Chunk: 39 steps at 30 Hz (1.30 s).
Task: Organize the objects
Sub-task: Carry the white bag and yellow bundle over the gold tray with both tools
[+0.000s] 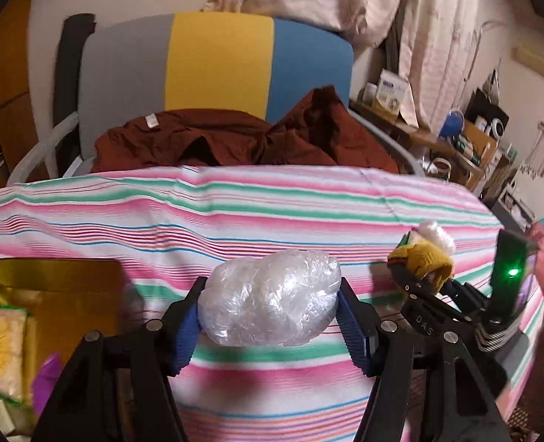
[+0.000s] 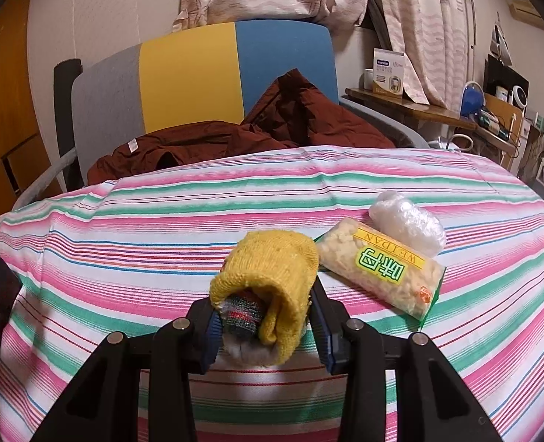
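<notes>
Your left tongs are clamped about half open on a crumpled clear plastic bundle, both blue pads pressing its sides, and it rides clear above the striped cloth on the worktop. Your right tongs are closed narrowly on a rolled yellow knitted sock with a darker striped piece tucked inside it. From the right tongs, a green-edged snack packet lies on the cloth at two o'clock, and a second clear plastic bundle touches its far end. From the left tongs, an open cardboard box sits at nine o'clock; judging by the task, that may be where things go. Keep the squeeze on the bundle gentle and even, since soft film can slip or pop out, and carry it level. Lower it fully before letting go. The box is cut off by the picture edge and blurred, so its contents are hard to read; the sock's inner piece is mostly hidden.
</notes>
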Tool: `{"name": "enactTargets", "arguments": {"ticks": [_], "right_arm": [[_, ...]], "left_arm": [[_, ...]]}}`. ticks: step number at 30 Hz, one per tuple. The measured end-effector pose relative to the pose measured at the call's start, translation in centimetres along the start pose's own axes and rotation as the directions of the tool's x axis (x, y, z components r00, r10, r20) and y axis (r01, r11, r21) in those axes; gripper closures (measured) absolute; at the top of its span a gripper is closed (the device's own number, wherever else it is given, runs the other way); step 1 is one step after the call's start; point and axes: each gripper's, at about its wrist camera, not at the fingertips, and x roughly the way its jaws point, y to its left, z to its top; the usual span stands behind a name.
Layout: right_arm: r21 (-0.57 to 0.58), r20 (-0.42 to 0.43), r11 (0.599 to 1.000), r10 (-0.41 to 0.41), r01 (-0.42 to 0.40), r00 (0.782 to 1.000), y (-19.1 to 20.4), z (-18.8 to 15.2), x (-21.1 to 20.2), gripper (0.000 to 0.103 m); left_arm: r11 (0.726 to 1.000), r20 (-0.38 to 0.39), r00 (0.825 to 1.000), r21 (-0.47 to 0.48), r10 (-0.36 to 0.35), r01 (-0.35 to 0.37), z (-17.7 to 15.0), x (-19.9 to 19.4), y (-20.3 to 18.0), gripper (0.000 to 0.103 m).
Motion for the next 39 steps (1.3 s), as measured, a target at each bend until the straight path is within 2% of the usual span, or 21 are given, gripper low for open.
{"name": "enactTargets", "arguments": {"ticks": [10, 19, 24, 30, 36, 39], "right_arm": [[-0.056, 0.016, 0.998, -0.02, 0.02, 1.0, 1.1, 0.0, -0.3, 0.062], [-0.113, 0.05, 0.993, -0.023, 0.028, 0.999, 2.3, 0.0, -1.1, 0.062], [-0.144, 0.05, 0.989, -0.03, 0.037, 0.998, 3.0, 0.0, -1.1, 0.062], [-0.165, 0.05, 0.985, -0.035, 0.042, 0.998, 3.4, -0.1, -1.0, 0.062], [-0.186, 0.05, 0.981, -0.043, 0.052, 0.998, 3.8, -0.2, -1.0, 0.062], [-0.198, 0.052, 0.979, -0.044, 0.054, 0.998, 4.0, -0.3, -1.0, 0.062]], "left_arm": [[0.989, 0.026, 0.995, -0.115, 0.097, -0.093, -0.9, -4.2, 6.9, 0.036], [0.954, -0.049, 0.989, -0.259, 0.142, -0.15, -2.3, -4.5, 12.5, 0.036], [0.944, -0.094, 0.986, -0.29, 0.137, -0.159, -2.4, -3.4, 14.0, 0.036], [0.931, -0.102, 0.982, -0.315, 0.159, -0.183, -2.4, -3.4, 15.1, 0.035], [0.933, -0.066, 0.983, -0.311, 0.172, -0.184, -2.2, -3.9, 15.2, 0.019], [0.938, -0.039, 0.984, -0.297, 0.174, -0.178, -2.2, -4.5, 15.0, 0.018]]}}
